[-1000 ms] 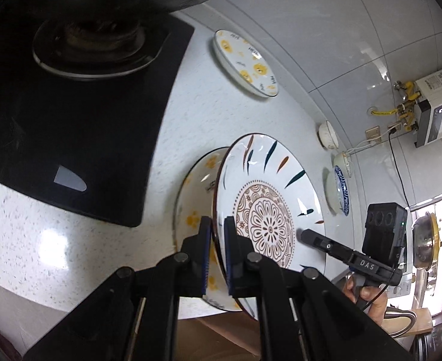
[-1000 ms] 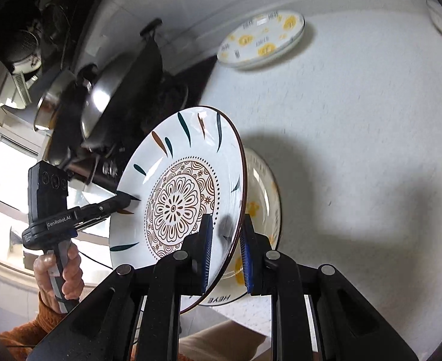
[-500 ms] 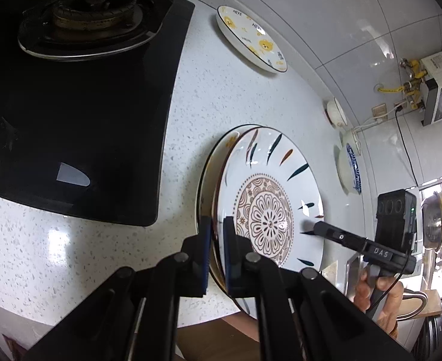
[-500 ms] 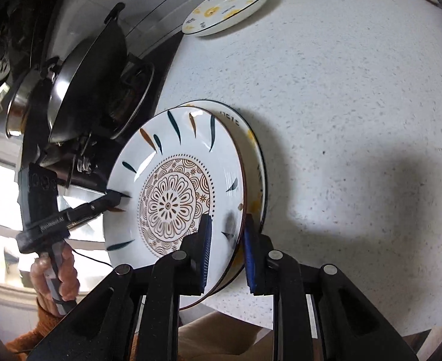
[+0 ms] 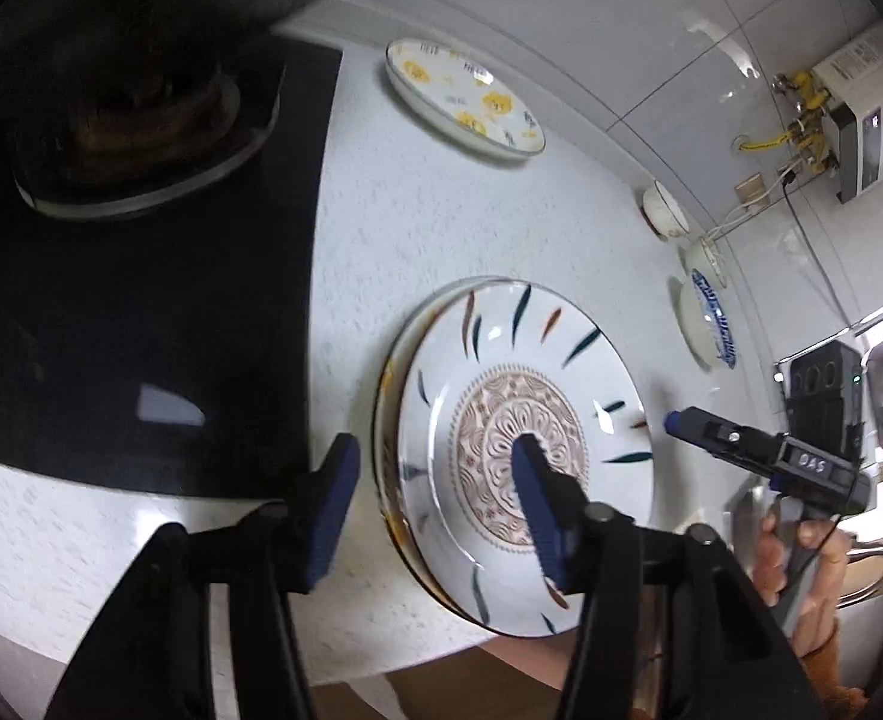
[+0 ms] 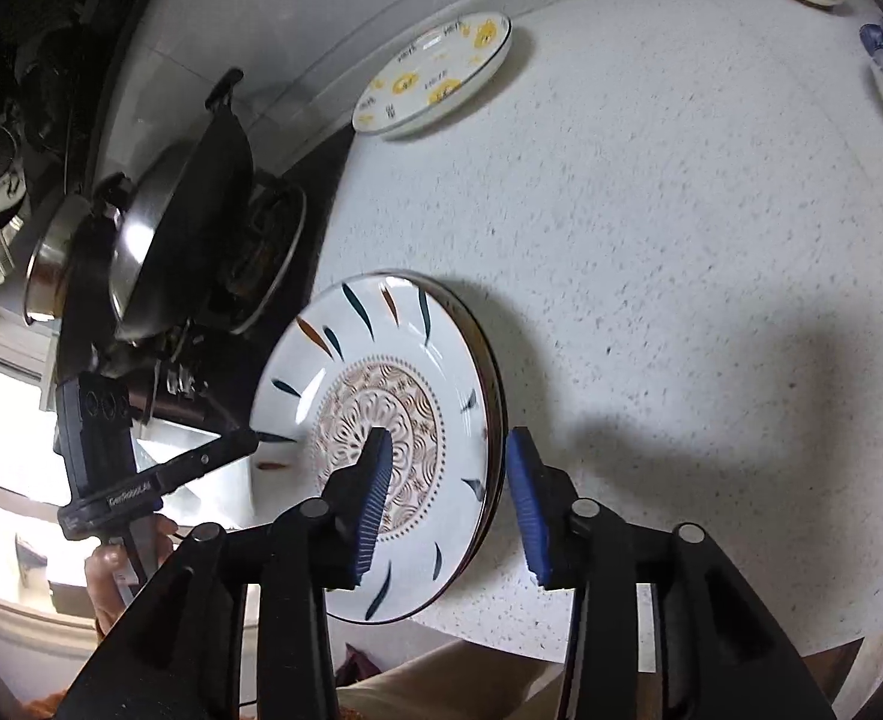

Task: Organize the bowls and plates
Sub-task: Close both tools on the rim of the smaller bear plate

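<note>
The left gripper [image 5: 435,498] points steeply down from the lower middle of its frame, its blue pads spread wide; its jaws have just been opening, and the near rim of the mandala plate [image 5: 525,438] lies between them untouched. The right gripper [image 6: 450,498] angles down likewise in the lower middle of its own view, pads parted on either side of the plate's opposite rim, clear of it; its jaws too have just been opening. A hand [image 5: 801,564] grips the right tool's handle at the lower right of the left view.

The mandala plate lies flat at frame centre, stacked on a yellow-print plate [image 5: 388,396] of which only a sliver shows, on the speckled counter [image 6: 681,240] just beside the black stove [image 5: 141,330].

A second ago both tongs pinched the mandala plate, tilted above the lower plate; half a second ago it was nearly down, still clamped. Now it rests released.

A second yellow-print plate [image 6: 435,75] sits near the wall, upper middle.
</note>
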